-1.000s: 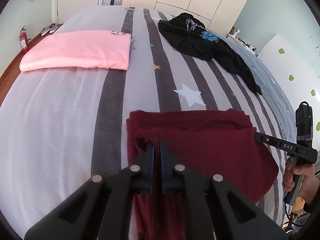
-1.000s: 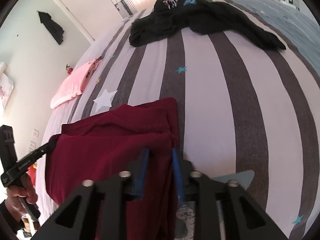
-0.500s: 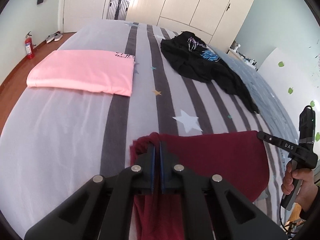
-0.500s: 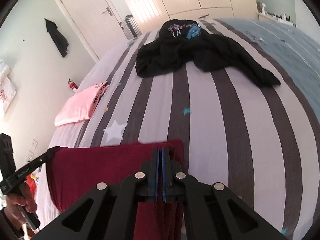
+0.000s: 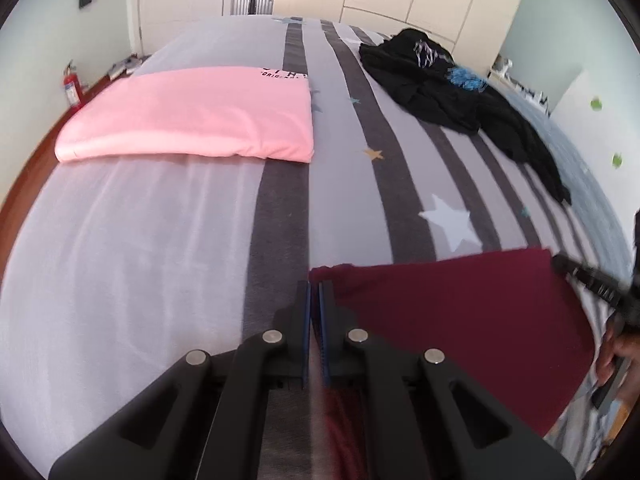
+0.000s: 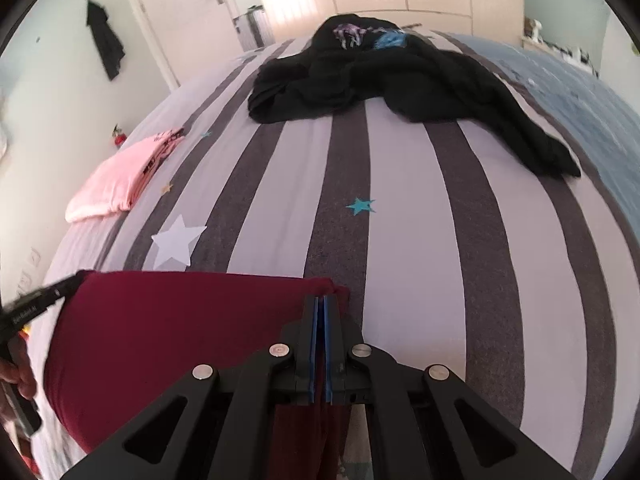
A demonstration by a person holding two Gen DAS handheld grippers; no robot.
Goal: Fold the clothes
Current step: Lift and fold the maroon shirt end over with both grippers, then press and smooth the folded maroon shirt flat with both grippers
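The left gripper (image 5: 314, 286) is clamped on one top corner of the maroon garment (image 5: 460, 320), its blue-padded jaws pressed nearly together with a thin fold of cloth between them. The right gripper (image 6: 320, 300) pinches the opposite top corner of the same garment (image 6: 180, 320), jaws closed tight on the fabric. Between the two grippers the garment's top edge runs taut and nearly straight, and the cloth hangs down from it at the near edge of the bed (image 5: 140, 260); how far it hangs cannot be seen.

In the left wrist view the right gripper's fingers (image 5: 588, 276) show at the far right, blurred, with the person's right hand (image 5: 618, 354) below them. In the right wrist view the left gripper's fingers (image 6: 44, 300) reach the garment's left corner, with the person's left hand (image 6: 18, 372) at the frame edge.

The bed wears a grey striped cover with stars. A folded pink T-shirt (image 5: 192, 114) lies on its far left part, well apart from the maroon garment. A crumpled black garment (image 5: 452, 92) with a blue and white print sprawls over the far right part.
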